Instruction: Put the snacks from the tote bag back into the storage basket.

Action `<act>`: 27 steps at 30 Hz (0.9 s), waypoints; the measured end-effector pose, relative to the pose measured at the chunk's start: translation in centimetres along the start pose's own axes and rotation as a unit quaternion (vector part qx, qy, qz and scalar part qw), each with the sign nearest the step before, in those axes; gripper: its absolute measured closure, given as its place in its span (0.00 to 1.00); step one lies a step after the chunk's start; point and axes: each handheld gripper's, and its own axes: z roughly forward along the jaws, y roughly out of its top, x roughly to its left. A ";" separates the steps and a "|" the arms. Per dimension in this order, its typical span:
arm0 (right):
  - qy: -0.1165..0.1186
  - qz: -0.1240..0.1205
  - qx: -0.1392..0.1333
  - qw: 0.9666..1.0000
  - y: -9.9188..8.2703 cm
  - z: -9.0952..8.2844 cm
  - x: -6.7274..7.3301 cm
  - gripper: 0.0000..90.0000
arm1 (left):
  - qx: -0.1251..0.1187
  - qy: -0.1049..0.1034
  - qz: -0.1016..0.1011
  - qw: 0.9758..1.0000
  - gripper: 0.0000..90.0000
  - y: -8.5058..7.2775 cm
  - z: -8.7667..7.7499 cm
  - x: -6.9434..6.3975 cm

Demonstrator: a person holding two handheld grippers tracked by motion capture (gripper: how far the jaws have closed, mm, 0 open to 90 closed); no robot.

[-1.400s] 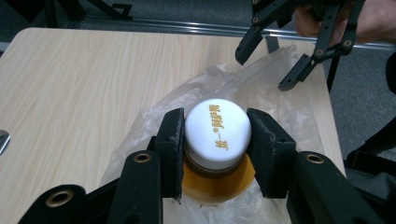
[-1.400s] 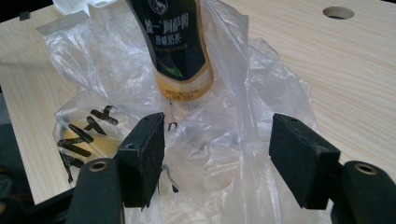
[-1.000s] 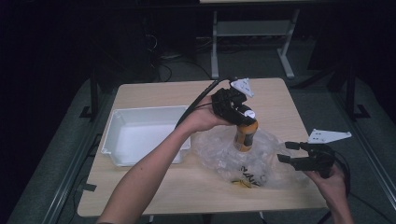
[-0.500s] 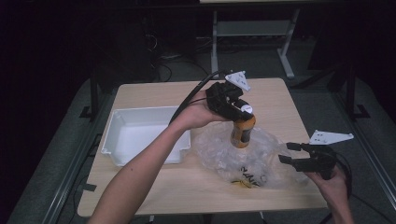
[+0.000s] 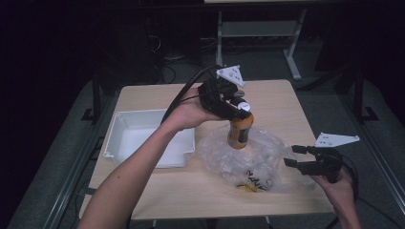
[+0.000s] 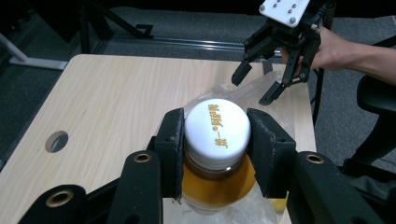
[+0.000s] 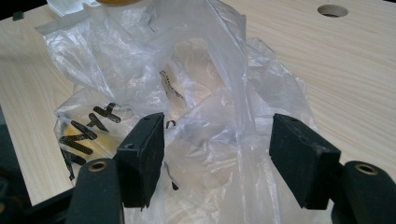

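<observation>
Left gripper (image 6: 215, 154): clamped on white cap of amber bottle (image 5: 238, 132), frame centre.
Right gripper (image 7: 217, 156): jaws apart, clear plastic bag (image 7: 196, 93) between them, lower frame.

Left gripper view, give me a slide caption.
Left gripper clamps a white-capped amber bottle above a clear plastic bag on the table.

Tray (image 5: 125, 135) left of bag (image 5: 267, 160), on table (image 5: 277, 102).

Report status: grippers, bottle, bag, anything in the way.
Left gripper shut on amber bottle at its white cap, bottle partly out of clear plastic bag. Right gripper open at the bag's edge. White tray beside; nothing blocking.
</observation>
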 end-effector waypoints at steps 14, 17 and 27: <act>-0.003 0.001 -0.005 1.000 0.0 -0.2 0.2 0.38 | 0.001 0.011 -0.011 1.000 0.65 -1.3 -2.4 0.1; -0.003 0.000 -0.005 1.000 0.0 -0.2 0.2 0.38 | 0.004 0.012 -0.010 1.000 0.65 -1.5 -2.7 0.2; -0.005 0.004 -0.005 1.000 -0.2 -0.4 0.2 0.38 | 0.008 0.026 -0.018 0.999 0.65 -2.5 -3.9 0.4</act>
